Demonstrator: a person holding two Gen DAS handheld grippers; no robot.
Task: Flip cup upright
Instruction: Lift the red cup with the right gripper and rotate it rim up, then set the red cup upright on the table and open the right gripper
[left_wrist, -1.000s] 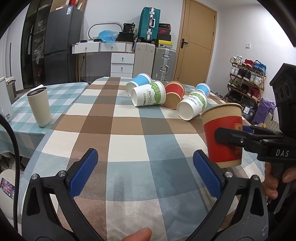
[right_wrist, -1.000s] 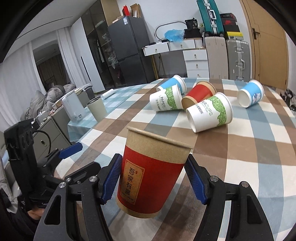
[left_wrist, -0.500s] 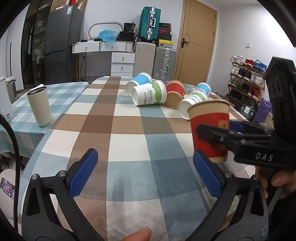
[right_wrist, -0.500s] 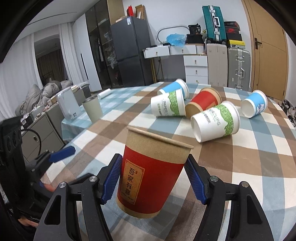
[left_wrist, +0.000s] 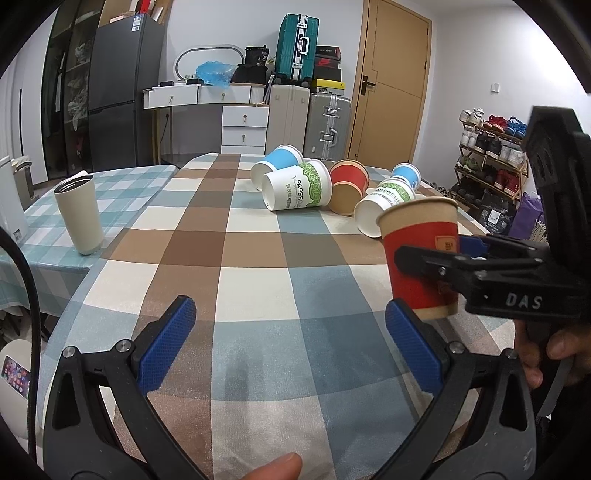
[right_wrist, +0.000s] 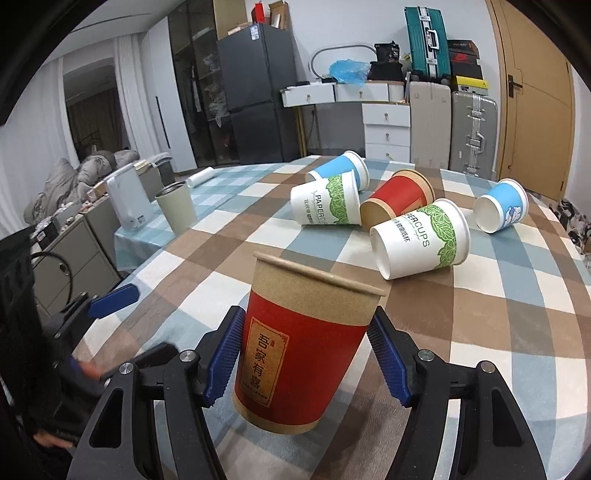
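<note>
**Red cup upright in the right gripper, above the checked cloth**

Right gripper (right_wrist: 306, 354) is clamped on the red cup (right_wrist: 299, 354), blue pads pressing both sides of the red band approx. mid-height. Cup's mouth faces up, brown rim on top, body tipped a touch. In the left wrist view the same red cup (left_wrist: 421, 258) sits at the right, its base looking just clear of the tablecloth (left_wrist: 258, 280), though contact is hard to call.

Left gripper (left_wrist: 291, 347) is near the table's front edge, fingers wide apart, nothing btwn them but cloth.

Farther back, five cups lie on their sides in a loose cluster: a blue cup (right_wrist: 341, 170) at the far end, a white-and-green cup (right_wrist: 327, 203) just beside it, a 2nd red cup (right_wrist: 400, 197) touching that one, another white-and-green cup (right_wrist: 421, 238) nearer w/ its mouth facing this way, and a small blue cup (right_wrist: 502, 210) off to the right, apart from the rest.

Far left, on a 2nd table w/ a teal checked cloth, a beige tumbler (left_wrist: 79, 214) stands upright.
</note>
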